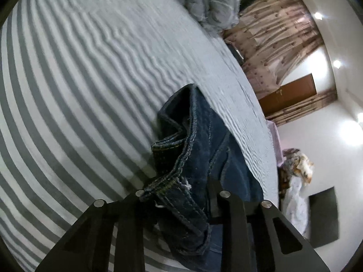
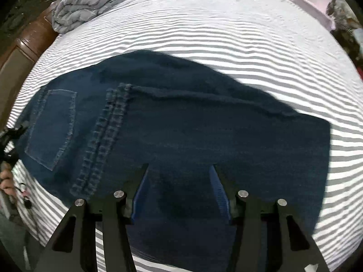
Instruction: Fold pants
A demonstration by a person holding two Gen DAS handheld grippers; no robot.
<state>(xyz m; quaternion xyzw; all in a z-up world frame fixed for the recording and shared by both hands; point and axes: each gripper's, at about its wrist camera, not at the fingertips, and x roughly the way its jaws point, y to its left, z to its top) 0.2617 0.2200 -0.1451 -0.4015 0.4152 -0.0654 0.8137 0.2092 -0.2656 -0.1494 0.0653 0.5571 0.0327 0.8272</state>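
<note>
So the pants (image 2: 181,131) are dark blue jeans lying flat across the striped bedsheet (image 2: 226,34), back pocket (image 2: 51,128) up at the left end in the right wrist view, and a leg already looks doubled over the rest since a hem edge with heavy stitching (image 2: 106,136) crosses the middle; my read is the lengthwise fold is done and we're somewhere in the crosswise fold.

The left gripper (image 1: 181,195) has a bunched wad of denim, a stitched band that looks like the waistband end (image 1: 177,181), sitting between its fingers and raised off the sheet; the fingers look pinched on it, though the fabric hides the actual pads so I can't swear to how firm that is. The right gripper (image 2: 179,170) hovers over the middle of the jeans with its blue pads (image 2: 140,195) spread apart and nothing between them; can't tell whether the tips touch the cloth.

Next move, I'd guess: carry the lifted end across toward the other end while the right side pins or guides the crease; it needs the edges kept lined up, and denim that thick wants to slide.

Further out there's a rumpled grey duvet (image 2: 90,2) at the far corner, and a hand (image 2: 6,181) showing at the left edge.
</note>
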